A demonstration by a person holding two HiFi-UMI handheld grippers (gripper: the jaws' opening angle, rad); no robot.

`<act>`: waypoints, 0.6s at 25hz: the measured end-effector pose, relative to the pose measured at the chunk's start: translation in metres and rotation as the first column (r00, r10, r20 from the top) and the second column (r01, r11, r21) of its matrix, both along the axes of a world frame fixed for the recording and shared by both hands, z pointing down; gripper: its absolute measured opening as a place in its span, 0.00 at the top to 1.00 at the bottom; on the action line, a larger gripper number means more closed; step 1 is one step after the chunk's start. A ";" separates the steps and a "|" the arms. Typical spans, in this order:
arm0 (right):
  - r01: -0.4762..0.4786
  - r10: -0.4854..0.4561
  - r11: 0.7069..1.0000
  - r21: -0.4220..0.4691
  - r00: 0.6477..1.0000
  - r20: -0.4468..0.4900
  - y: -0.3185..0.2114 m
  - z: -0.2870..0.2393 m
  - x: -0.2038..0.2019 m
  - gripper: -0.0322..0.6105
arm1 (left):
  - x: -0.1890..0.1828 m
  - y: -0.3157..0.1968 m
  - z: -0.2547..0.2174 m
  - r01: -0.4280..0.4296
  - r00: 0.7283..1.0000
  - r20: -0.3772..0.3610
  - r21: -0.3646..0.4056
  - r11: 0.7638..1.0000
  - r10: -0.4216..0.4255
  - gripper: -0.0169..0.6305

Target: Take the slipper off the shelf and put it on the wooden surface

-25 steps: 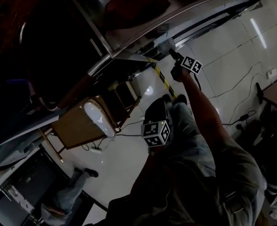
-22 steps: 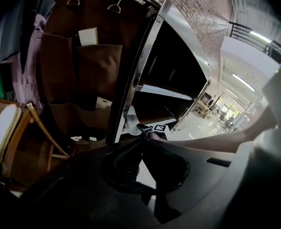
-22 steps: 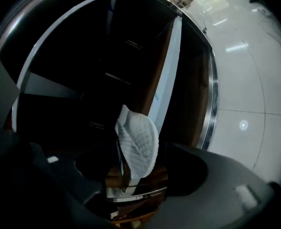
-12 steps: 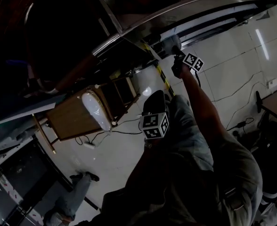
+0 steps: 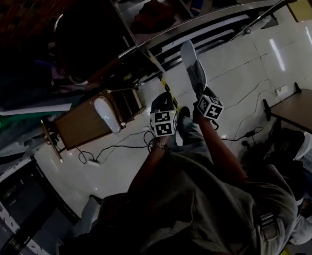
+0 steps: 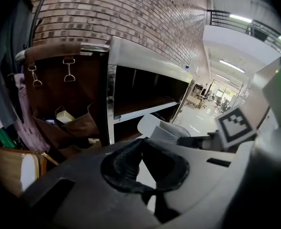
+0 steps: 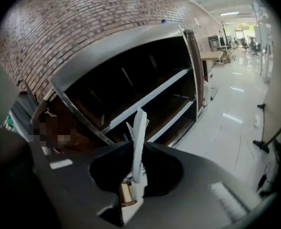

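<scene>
A white slipper [image 5: 192, 68] stands clear of the metal shelf [image 5: 214, 16], over the tiled floor. My right gripper [image 5: 200, 93] holds its lower end. In the right gripper view the slipper [image 7: 139, 137] is edge-on between the closing jaws of that gripper [image 7: 135, 173], which pinch it. My left gripper [image 5: 163, 97] hangs beside it to the left, fingertips together on nothing [image 6: 141, 144]. From there I see the slipper [image 6: 163, 130] just ahead. The wooden surface [image 5: 80, 126] lies lower left and carries a second white slipper [image 5: 107, 114].
A reddish cloth [image 5: 153, 16] lies on the shelf. Cables [image 5: 119, 149] trail across the floor below the wooden surface. A dark table [image 5: 299, 110] juts in at the right. Brown bags [image 6: 66, 97] hang on a rack left of the shelf.
The right gripper closed on the slipper at the shelf edge and drew it down and away from the shelf. The left gripper rose slightly toward it.
</scene>
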State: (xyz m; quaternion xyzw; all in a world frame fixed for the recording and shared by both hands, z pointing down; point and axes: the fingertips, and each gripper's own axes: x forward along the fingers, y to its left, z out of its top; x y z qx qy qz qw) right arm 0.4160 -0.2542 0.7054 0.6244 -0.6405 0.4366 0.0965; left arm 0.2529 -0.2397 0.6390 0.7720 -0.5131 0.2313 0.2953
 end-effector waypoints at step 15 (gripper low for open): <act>0.223 -0.242 0.953 0.206 0.968 0.070 0.075 -0.111 -0.094 0.88 | -0.008 0.076 -0.070 0.016 1.000 -0.023 0.034 0.999 -0.015 0.97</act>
